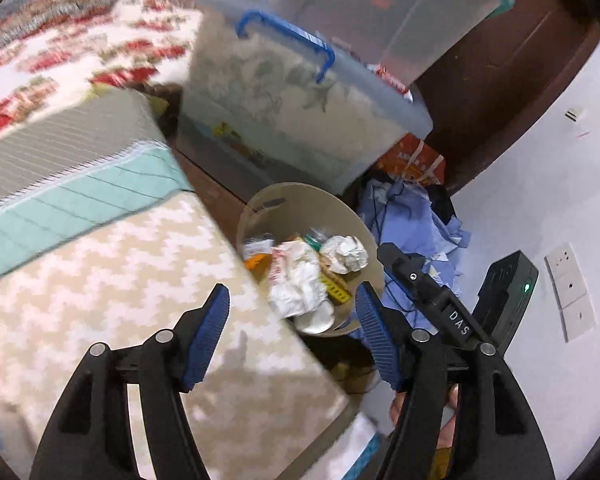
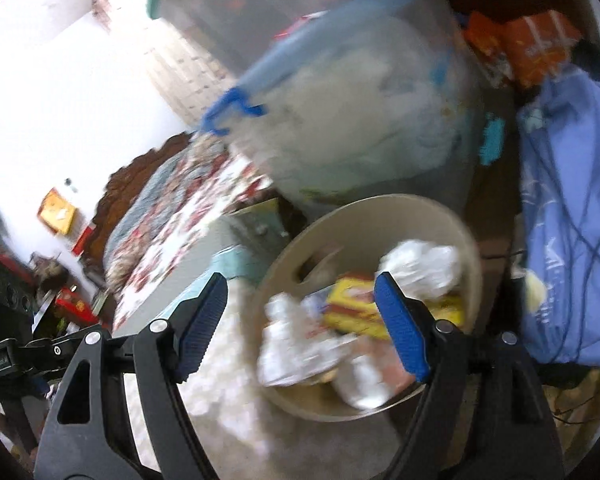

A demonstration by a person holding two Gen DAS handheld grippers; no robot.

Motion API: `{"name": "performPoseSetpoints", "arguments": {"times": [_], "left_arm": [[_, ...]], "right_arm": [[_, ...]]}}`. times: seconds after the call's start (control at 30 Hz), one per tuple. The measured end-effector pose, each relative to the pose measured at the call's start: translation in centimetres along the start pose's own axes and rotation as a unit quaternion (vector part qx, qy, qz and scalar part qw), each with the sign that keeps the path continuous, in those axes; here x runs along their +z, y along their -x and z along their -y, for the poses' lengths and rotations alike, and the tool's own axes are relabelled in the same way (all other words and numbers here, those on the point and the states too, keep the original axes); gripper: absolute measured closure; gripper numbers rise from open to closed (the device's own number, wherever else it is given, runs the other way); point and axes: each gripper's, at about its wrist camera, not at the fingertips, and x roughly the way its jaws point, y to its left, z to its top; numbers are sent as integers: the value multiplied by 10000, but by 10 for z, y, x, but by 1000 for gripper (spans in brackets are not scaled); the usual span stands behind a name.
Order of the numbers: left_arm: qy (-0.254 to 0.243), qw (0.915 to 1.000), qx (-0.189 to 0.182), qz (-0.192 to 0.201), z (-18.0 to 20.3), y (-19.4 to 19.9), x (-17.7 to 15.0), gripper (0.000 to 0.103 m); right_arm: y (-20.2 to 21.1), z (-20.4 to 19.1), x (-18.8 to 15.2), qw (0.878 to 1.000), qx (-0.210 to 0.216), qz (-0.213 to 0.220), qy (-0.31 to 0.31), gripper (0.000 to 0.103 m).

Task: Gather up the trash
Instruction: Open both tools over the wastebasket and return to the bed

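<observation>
Your left gripper (image 1: 292,312) has its blue-padded fingers (image 1: 206,336) standing apart with nothing clamped between them. In its view they frame the lower middle of the frame, over the edge of a bed (image 1: 148,280) with a beige zigzag cover on the left and a round beige bin (image 1: 300,200) at centre. The bin is already loaded with trash (image 1: 300,280): crumpled white paper, a white wrapper and yellow packaging show above its rim. Your right gripper (image 2: 300,332) also has its fingers (image 2: 400,332) spread, holding nothing. In its blurred view the same bin (image 2: 380,208) sits in the lower centre, partly between the two pads, with a crumpled white wad (image 2: 420,264) and a yellow box (image 2: 352,304) on top of the trash (image 2: 300,344).

Behind the bin, in the upper middle of both views, stands a translucent storage box (image 1: 300,112) with a blue handle, and another clear tub (image 1: 380,12) rests on top of it. To the right of the bin lies a heap of light blue cloth (image 1: 420,220) with a dark cable running over it. In the left view, part of your right gripper's black body (image 1: 440,292) shows at the lower right, against a white wall (image 1: 540,140).
</observation>
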Motion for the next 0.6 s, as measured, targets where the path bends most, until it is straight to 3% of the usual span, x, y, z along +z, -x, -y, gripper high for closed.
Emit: {"name": "performPoseSetpoints", "arguments": {"times": [0.17,0.33,0.5,0.6], "left_arm": [[-20,9977,474,490,-35,64,-17,33],[603,9859,1204,991,-114,149,-45,31],[1807,9532,1805,1620,-210,228,-73,30],[2011,9346,2486,1559,-265,238,-78,31]], "right_arm": [[-12,-45,-19,9980,457,-371,248,26],[-28,-97,-52,9900,995,-881,479,26],[-42,-150,-93,9764,1412,-1432,792,26],[-48,-186,-120,9656,1640,-1732,1038,26]]}}
